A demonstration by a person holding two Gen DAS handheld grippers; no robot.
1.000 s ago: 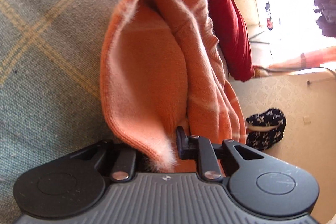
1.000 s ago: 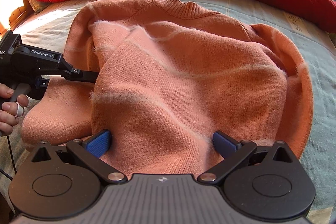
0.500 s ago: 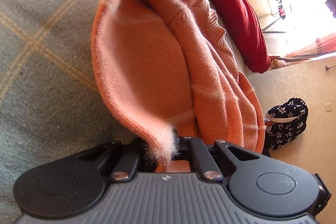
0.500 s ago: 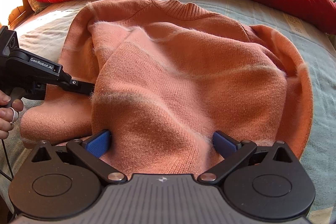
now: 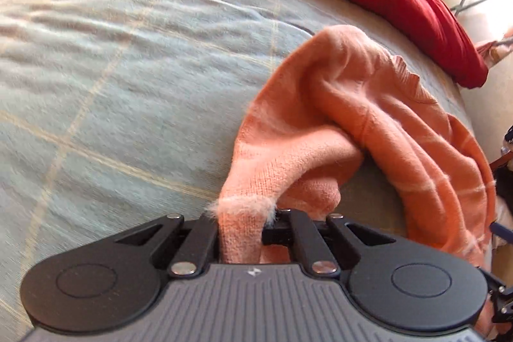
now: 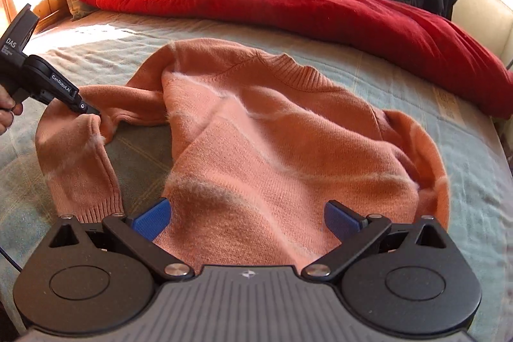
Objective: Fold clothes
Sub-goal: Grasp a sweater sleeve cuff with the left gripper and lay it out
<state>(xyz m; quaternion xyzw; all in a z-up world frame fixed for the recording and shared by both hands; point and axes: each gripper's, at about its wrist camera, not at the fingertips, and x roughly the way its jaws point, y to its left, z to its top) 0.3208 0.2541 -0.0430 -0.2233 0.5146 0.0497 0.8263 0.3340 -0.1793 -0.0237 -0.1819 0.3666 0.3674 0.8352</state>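
Left gripper [image 5: 243, 226] clamped on orange sweater [image 6: 272, 149] sleeve, lifted off bedspread [image 5: 112, 85]. Right gripper [image 6: 247, 218] jaws wide, sweater hem lying between them, body spread ahead.

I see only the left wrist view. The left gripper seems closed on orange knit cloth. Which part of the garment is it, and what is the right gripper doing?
Observer: The left gripper is shut on the sleeve of the orange sweater, partway along it; the ribbed cuff hangs free below.
Operator: Is the right gripper holding anything?
Observer: No. The right gripper is open, its blue pads apart on either side of the sweater's bottom part.
Operator: Where is the collar?
Observer: On the far side, toward the red quilt.
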